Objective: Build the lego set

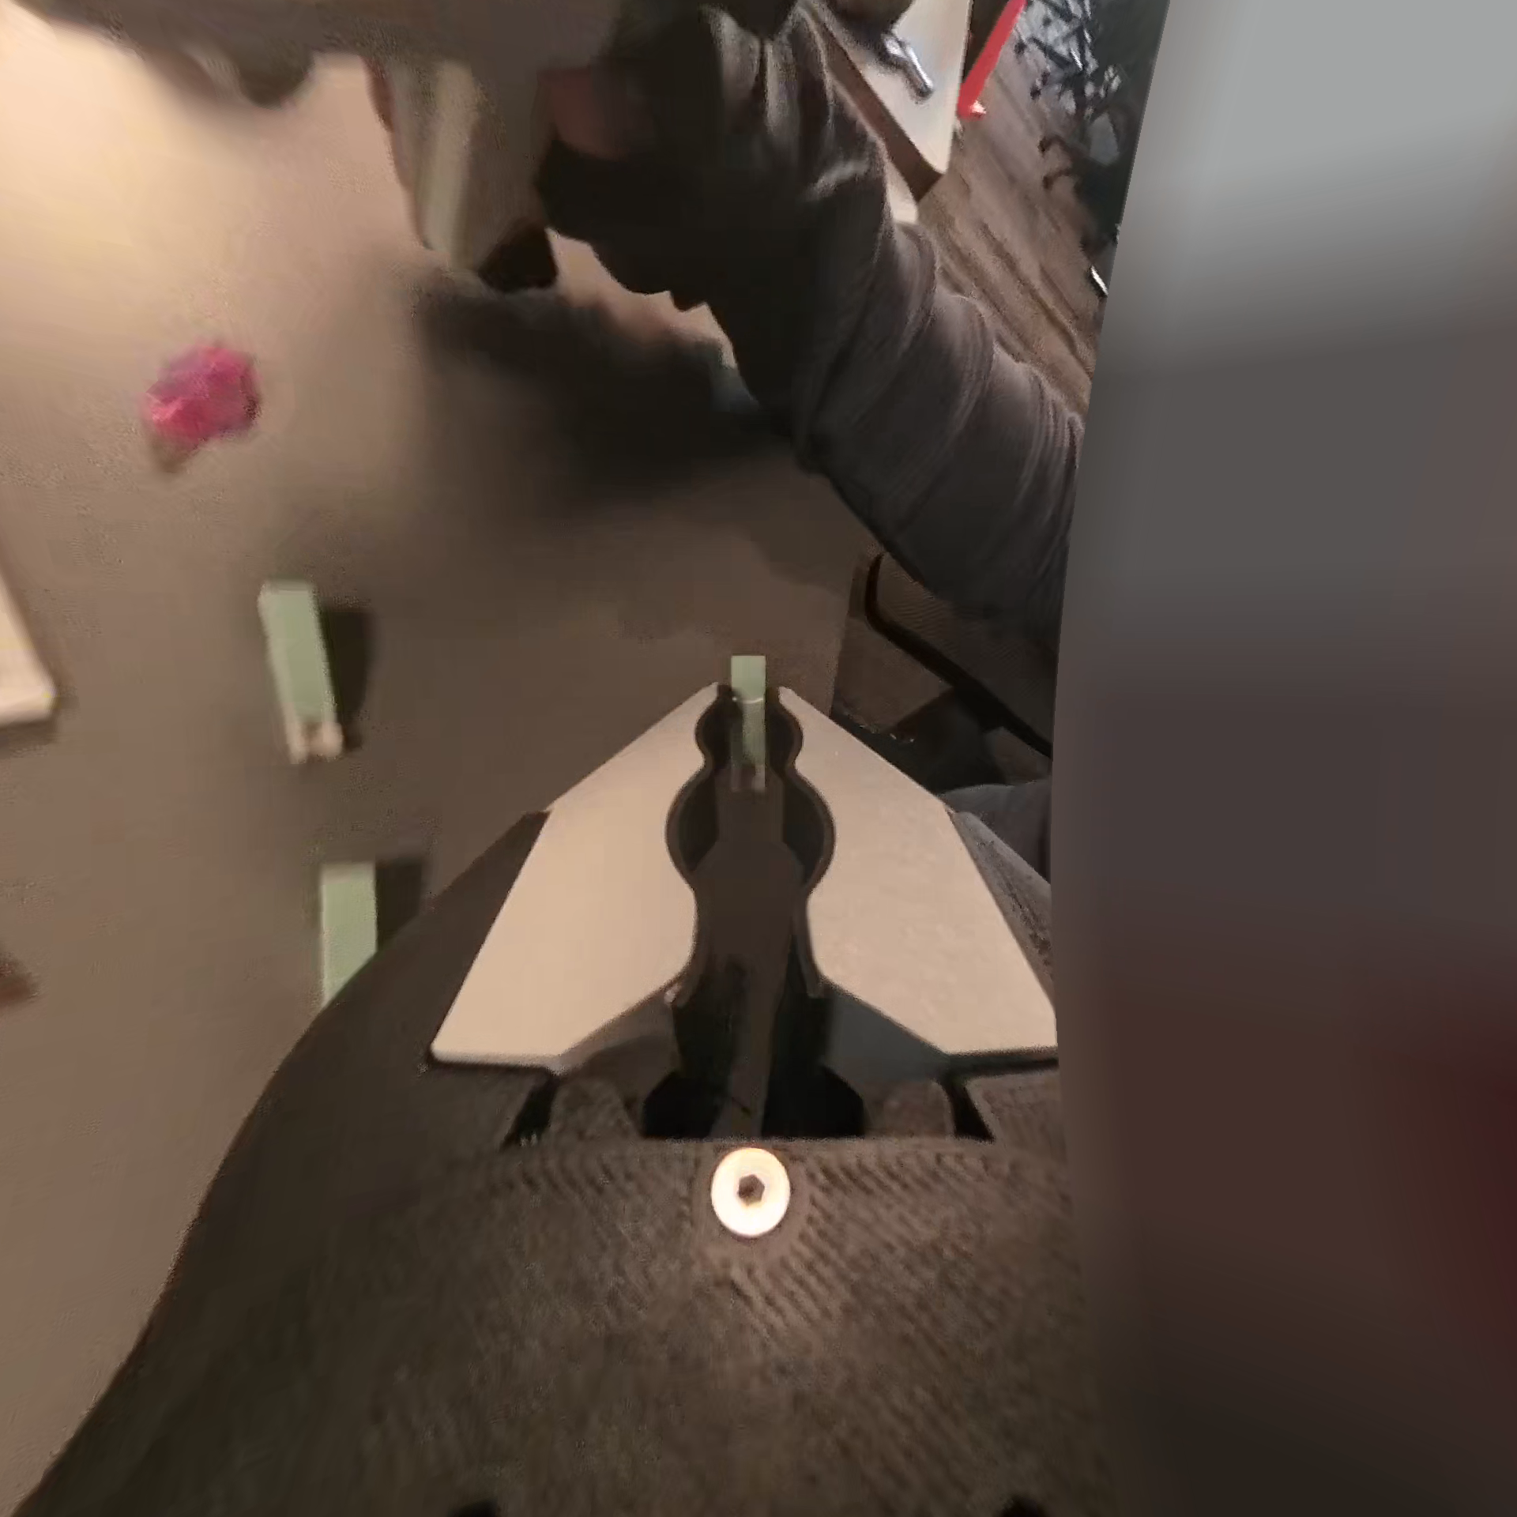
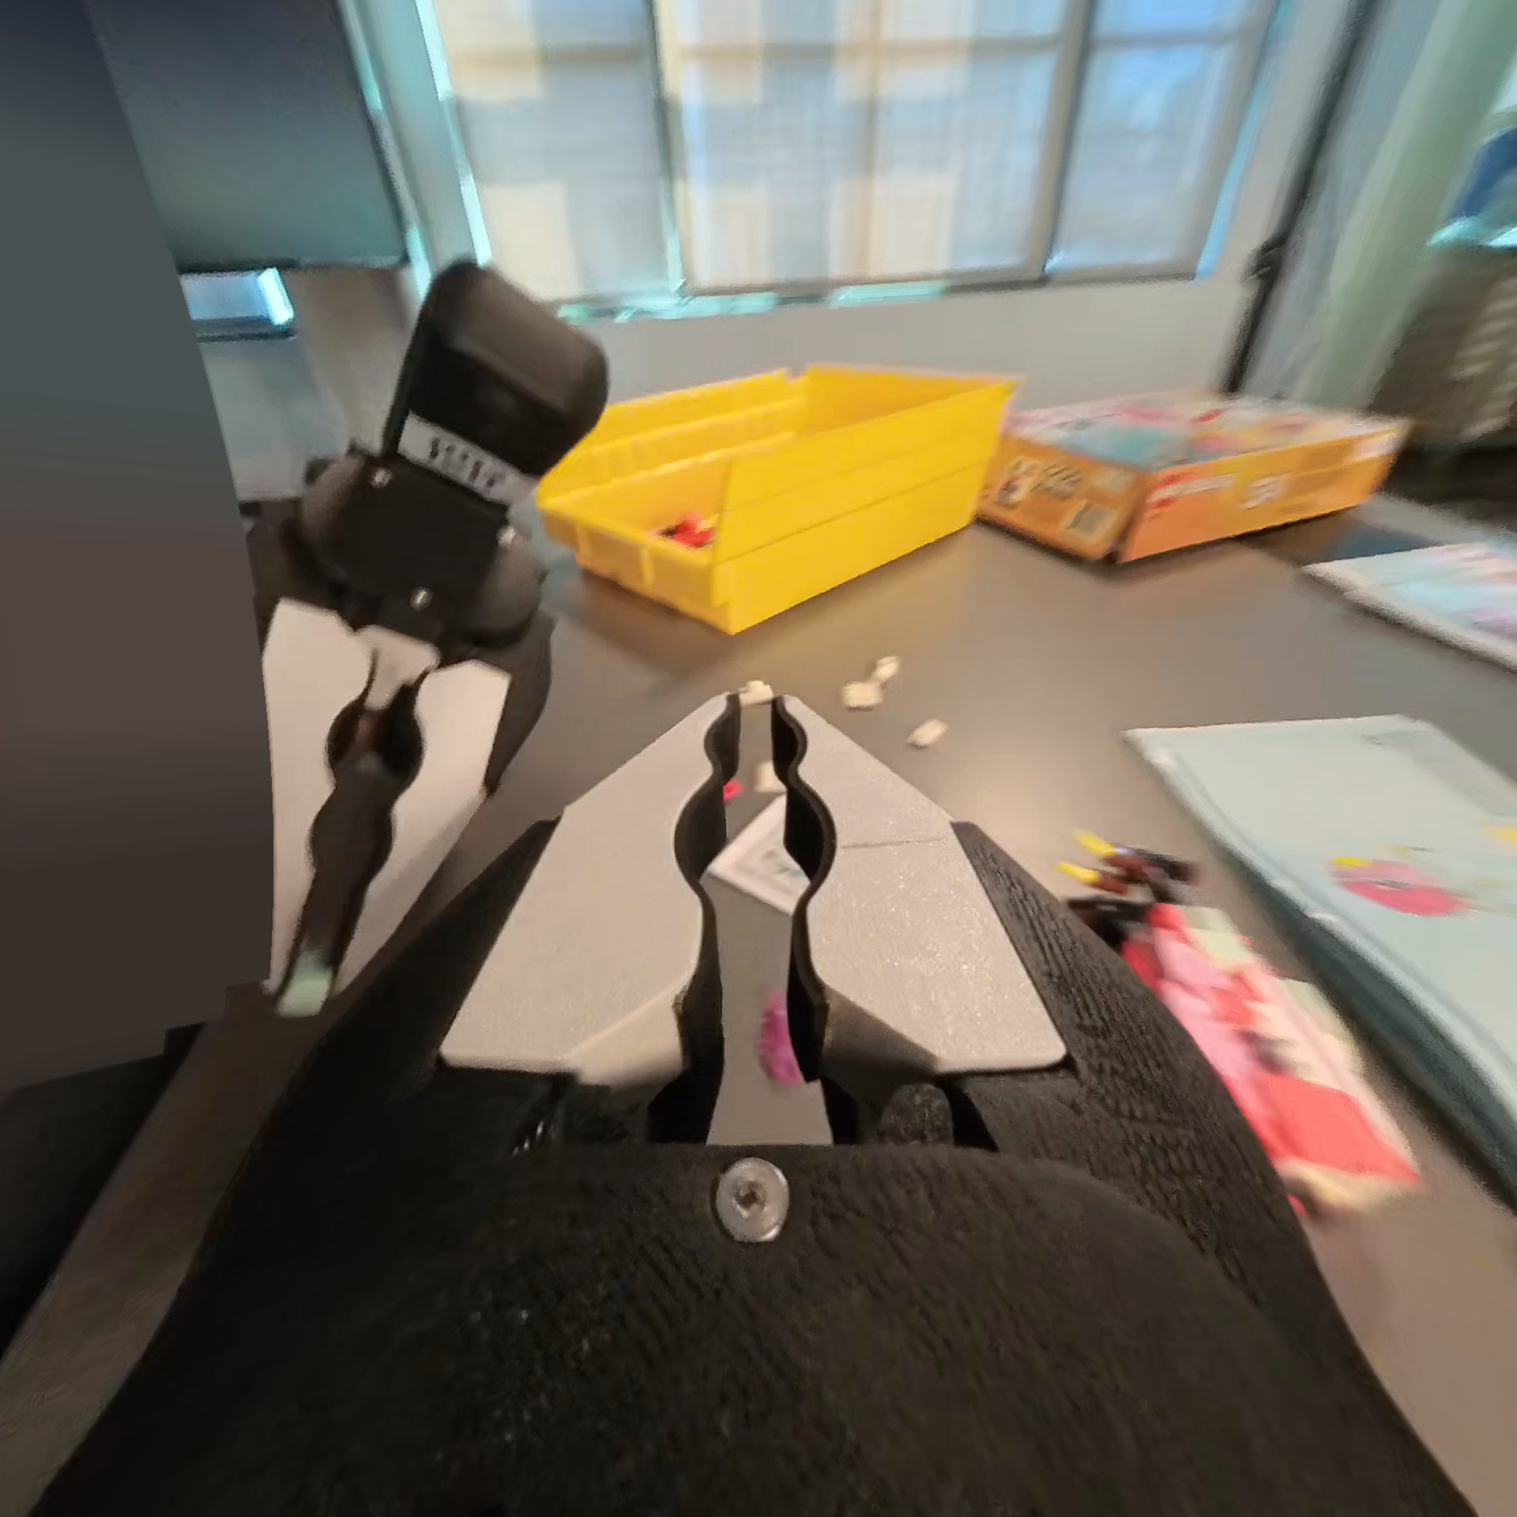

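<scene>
Big multi-pane window (image 2: 862,148) on far wall, daylight coming thru, panes washed out. Pale wall (image 2: 903,328) below sill. Dark grey-brown tabletop (image 2: 1026,624) w/ soft sheen. Wood-plank floor (image 1: 1010,238) past table edge; black chair frame (image 1: 944,648) just beside it. Everything motion-blurred.

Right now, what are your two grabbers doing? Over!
Left gripper: fingers pinching a pale green brick. Right gripper: fingers slightly apart, nothing held, above the table. Loose white pieces ahead; yellow bin beyond.
</scene>
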`<state>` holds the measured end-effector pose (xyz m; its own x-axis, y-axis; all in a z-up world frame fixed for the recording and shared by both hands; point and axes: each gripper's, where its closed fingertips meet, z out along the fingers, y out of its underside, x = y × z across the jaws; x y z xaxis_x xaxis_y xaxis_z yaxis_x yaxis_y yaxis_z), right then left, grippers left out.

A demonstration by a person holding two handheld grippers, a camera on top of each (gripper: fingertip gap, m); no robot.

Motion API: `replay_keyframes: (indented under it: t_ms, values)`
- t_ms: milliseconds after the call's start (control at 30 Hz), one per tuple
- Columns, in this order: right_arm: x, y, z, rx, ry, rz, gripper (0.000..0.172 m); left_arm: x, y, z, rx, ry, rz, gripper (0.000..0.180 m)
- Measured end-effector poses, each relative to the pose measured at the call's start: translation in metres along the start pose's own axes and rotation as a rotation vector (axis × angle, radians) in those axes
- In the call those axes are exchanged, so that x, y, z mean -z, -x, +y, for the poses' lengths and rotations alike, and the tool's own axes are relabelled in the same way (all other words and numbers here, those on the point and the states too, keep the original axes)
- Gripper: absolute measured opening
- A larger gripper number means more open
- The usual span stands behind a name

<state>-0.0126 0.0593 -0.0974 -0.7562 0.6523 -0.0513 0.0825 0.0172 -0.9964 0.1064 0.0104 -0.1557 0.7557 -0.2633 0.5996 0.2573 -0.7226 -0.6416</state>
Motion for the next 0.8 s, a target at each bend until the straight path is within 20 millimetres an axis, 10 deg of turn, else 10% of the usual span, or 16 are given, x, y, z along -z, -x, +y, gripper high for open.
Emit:
replay_keyframes:
  t_ms: [267, 800]
  values:
    - [0.093, -0.090, -0.045, 0.303, -0.235, 0.726, 0.006, -0.061, 0.021, -0.013, 0.100, 0.331, 0.101, 0.007]
    - [0.106, -0.098, -0.048, 0.235, -0.287, 0.769, 0.006, -0.060, 0.044, -0.051, 0.034, 0.253, 0.030, 0.039]
